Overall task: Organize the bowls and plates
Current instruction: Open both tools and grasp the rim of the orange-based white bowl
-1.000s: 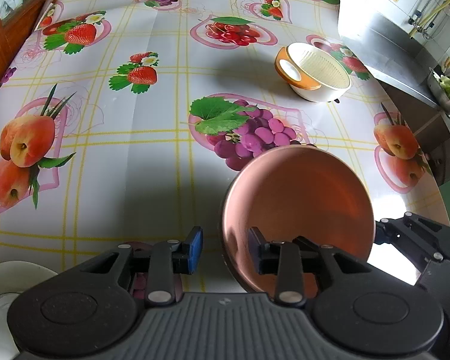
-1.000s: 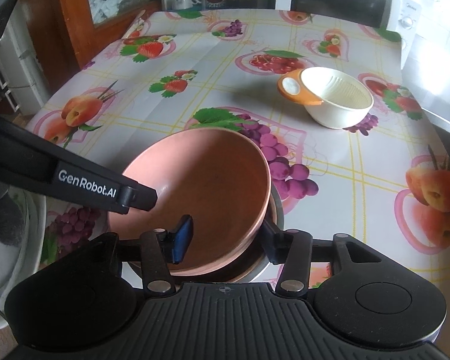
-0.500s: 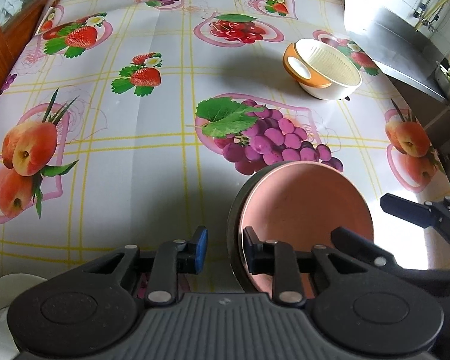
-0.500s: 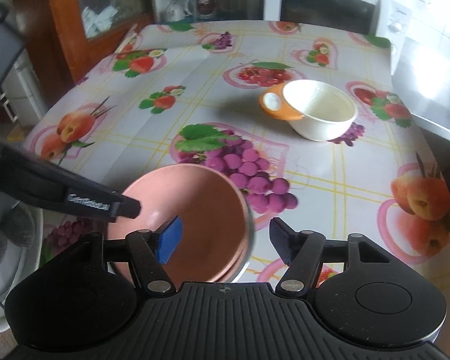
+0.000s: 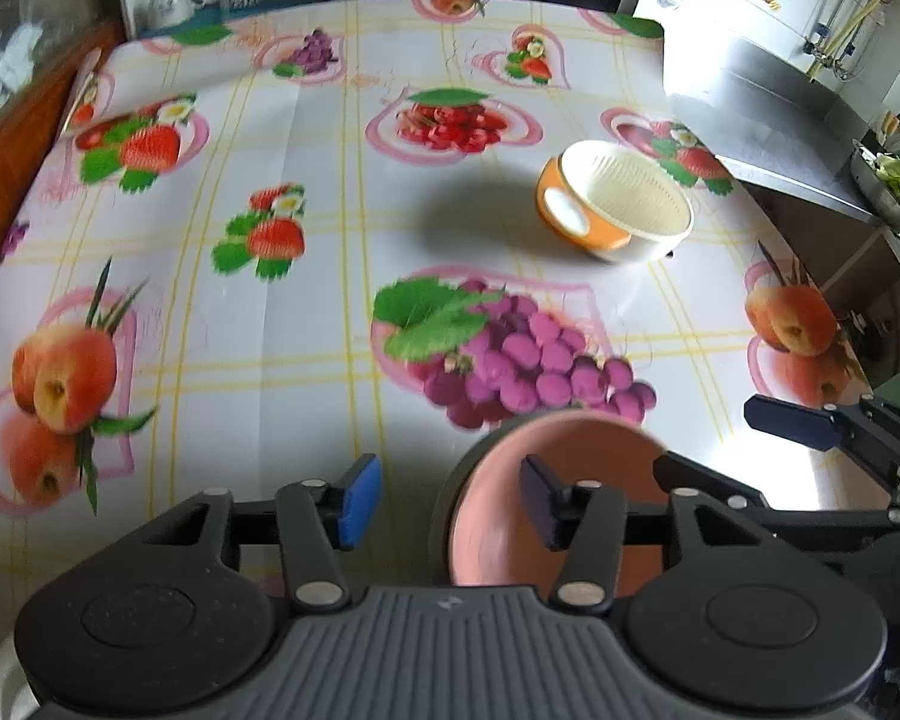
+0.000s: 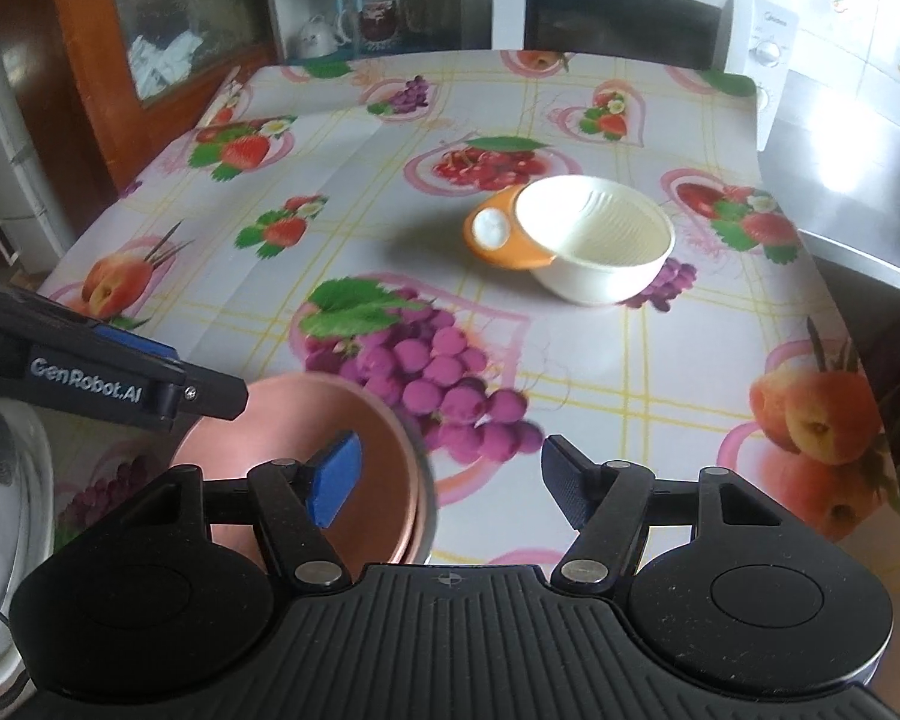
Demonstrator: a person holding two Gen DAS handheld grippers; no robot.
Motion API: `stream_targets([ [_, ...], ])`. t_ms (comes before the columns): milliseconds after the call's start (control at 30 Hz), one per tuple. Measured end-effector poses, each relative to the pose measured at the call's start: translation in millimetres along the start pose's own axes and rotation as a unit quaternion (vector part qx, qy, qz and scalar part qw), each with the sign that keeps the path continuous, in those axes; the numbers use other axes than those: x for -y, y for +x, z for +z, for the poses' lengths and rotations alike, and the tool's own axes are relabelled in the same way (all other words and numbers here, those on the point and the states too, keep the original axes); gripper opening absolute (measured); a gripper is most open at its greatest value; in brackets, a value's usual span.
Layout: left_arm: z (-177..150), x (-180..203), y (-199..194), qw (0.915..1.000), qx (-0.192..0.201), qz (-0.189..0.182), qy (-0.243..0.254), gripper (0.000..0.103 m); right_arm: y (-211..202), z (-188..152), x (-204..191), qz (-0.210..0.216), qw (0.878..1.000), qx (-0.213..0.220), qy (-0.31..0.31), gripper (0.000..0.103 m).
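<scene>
The left hand-held gripper stands with its jaws wide apart and nothing between them; its right finger reaches over the rim of the pink bowl without closing on it, while its blue-padded left finger hangs over the bare cloth; the right hand-held gripper is likewise spread wide and holds nothing, its left finger poised above the pink bowl and its right finger well clear of it; the pink bowl sits nested in a darker dish whose grey rim shows around its edge, at the near edge of the surface, which is covered by a fruit-printed cloth; farther back, past the printed grapes, a cream strainer bowl rests tilted in an orange bowl, well apart from both hand-held grippers; a white dish shows at the left border of the right wrist view, partly hidden.
</scene>
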State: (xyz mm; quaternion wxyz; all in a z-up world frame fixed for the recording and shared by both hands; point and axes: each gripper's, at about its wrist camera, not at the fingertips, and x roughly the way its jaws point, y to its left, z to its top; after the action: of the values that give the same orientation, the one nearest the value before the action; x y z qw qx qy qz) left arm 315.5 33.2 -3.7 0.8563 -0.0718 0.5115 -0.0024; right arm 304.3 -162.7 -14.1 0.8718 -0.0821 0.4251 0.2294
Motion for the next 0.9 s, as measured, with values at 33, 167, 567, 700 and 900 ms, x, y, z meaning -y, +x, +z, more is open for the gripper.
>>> stream_targets([
  [33, 4.7, 2.4, 0.5, 1.0, 0.003, 0.0, 0.003, 0.055, 1.4, 3.5, 3.5, -0.001, 1.0, 0.002, 0.004, 0.067],
  [167, 23.2, 10.0, 3.6, 0.9998, 0.017, -0.002, 0.012, 0.058, 8.7, 18.3, 19.3, -0.009, 1.0, 0.009, 0.018, 0.067],
  [567, 84.4, 29.9, 34.2, 0.9988, 0.036, -0.006, 0.034, 0.059, 39.8, 55.7, 78.2, -0.04, 0.997, 0.023, 0.063, 0.067],
  [700, 103.8, 31.6, 45.8, 0.9987, 0.04, -0.012, 0.03, 0.059, 53.0, 64.0, 92.9, -0.048, 0.996, 0.02, 0.071, 0.066],
  [900, 130.9, 29.4, 61.4, 0.9985, 0.042, -0.029, 0.018, 0.059, 73.6, 75.2, 110.5, -0.052, 0.995, 0.014, 0.09, 0.064],
])
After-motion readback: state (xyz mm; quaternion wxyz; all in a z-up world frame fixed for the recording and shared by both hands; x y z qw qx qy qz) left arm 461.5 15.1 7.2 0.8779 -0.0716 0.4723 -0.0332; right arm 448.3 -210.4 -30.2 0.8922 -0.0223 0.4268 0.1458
